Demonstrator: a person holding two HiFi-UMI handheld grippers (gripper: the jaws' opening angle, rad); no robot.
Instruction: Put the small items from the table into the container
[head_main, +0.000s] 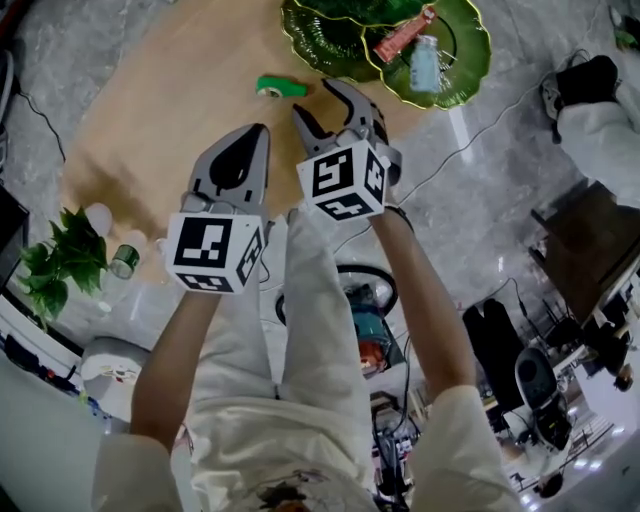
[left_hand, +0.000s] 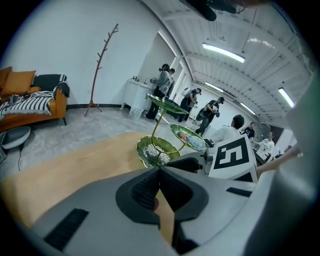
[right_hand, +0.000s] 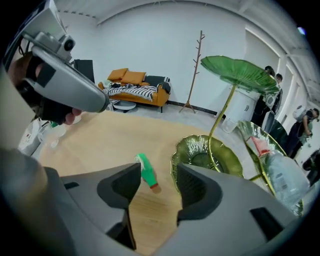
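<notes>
A small green item with a red tip (head_main: 278, 87) lies on the wooden table (head_main: 170, 120), just left of the green leaf-shaped tiered dish (head_main: 330, 50). My right gripper (head_main: 318, 100) hovers near it with its jaws apart and nothing between them. In the right gripper view the green item (right_hand: 145, 171) shows through the gap, on the table beyond the jaws (right_hand: 159, 170). One leaf dish (head_main: 472, 40) holds a red packet (head_main: 403, 35) and a pale bottle (head_main: 425, 62). My left gripper (head_main: 258, 135) is beside the right one, jaws closed together and empty (left_hand: 159, 169).
A potted plant (head_main: 60, 260) and small cups (head_main: 125, 260) stand at the table's near left edge. The dish's tall top leaf (right_hand: 240, 72) rises on a thin stem right of the green item. A cable (head_main: 470, 140) runs across the floor. Several people stand far back (left_hand: 210, 110).
</notes>
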